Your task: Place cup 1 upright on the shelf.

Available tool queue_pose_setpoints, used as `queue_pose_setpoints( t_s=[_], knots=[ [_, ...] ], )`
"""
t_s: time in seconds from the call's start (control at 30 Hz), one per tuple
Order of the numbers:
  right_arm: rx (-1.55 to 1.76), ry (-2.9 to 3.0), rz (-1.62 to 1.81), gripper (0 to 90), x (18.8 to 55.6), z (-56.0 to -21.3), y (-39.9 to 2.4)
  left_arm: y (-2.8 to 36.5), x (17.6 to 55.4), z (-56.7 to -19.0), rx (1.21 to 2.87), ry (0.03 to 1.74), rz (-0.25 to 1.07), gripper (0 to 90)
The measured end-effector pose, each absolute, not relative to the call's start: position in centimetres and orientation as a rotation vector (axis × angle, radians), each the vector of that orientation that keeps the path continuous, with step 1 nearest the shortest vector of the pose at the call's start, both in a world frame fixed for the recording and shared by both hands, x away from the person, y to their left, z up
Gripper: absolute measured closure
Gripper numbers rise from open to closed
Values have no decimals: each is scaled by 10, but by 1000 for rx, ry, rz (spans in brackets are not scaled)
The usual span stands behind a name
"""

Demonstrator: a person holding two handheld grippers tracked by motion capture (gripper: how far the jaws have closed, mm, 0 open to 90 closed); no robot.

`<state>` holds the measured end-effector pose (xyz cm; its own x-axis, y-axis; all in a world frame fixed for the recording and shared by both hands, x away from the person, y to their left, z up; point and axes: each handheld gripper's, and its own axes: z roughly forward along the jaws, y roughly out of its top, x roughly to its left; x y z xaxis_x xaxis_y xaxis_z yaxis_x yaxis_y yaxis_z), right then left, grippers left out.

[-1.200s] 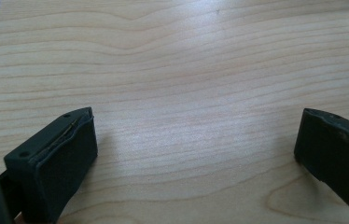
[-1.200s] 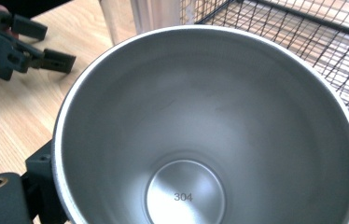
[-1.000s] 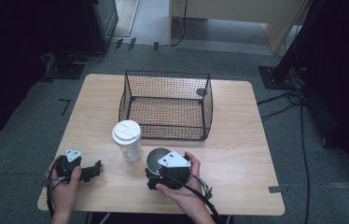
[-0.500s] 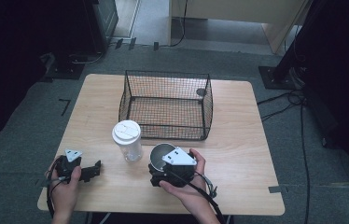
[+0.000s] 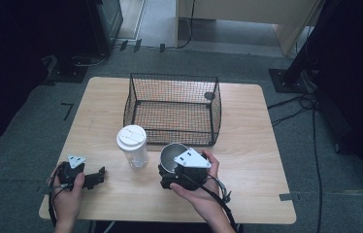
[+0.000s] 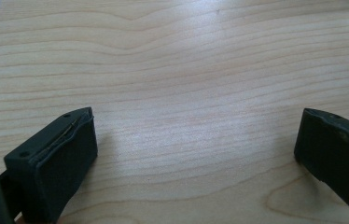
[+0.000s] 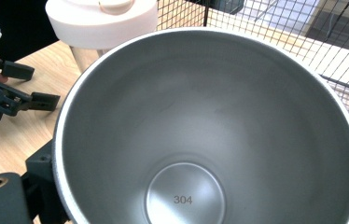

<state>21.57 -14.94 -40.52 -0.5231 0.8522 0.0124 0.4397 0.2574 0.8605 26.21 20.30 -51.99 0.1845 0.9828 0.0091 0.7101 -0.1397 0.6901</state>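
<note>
A steel cup (image 5: 171,156) stands on the table just in front of a black wire basket (image 5: 174,76). My right gripper (image 5: 174,167) is shut on the cup, one jaw pressed against each side of its wall. In the right gripper view the cup's empty inside (image 7: 210,130) is stamped 304 on the bottom. A clear bottle with a white lid (image 5: 132,145) stands upright to the cup's left. My left gripper (image 5: 99,177) rests open on the wood near the front left corner, its jaws (image 6: 196,149) wide apart with nothing between them.
The wooden table (image 5: 247,160) has bare room at its right and front. The wire basket holds nothing; its mesh (image 7: 303,51) rises right behind the cup. Dark floor with cables and stand bases surrounds the table.
My right gripper and the steel cup have shifted slightly to the right. The left gripper, the bottle and the basket have stayed where they were.
</note>
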Motion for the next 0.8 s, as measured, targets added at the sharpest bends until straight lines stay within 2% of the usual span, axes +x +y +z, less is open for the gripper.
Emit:
queue_pose_setpoints(
  t_s=[0.8],
  knots=[
    [1144,1881,1286,75,225,-372,-173,203,262,-520,1915,1584,644,0]
  ],
)
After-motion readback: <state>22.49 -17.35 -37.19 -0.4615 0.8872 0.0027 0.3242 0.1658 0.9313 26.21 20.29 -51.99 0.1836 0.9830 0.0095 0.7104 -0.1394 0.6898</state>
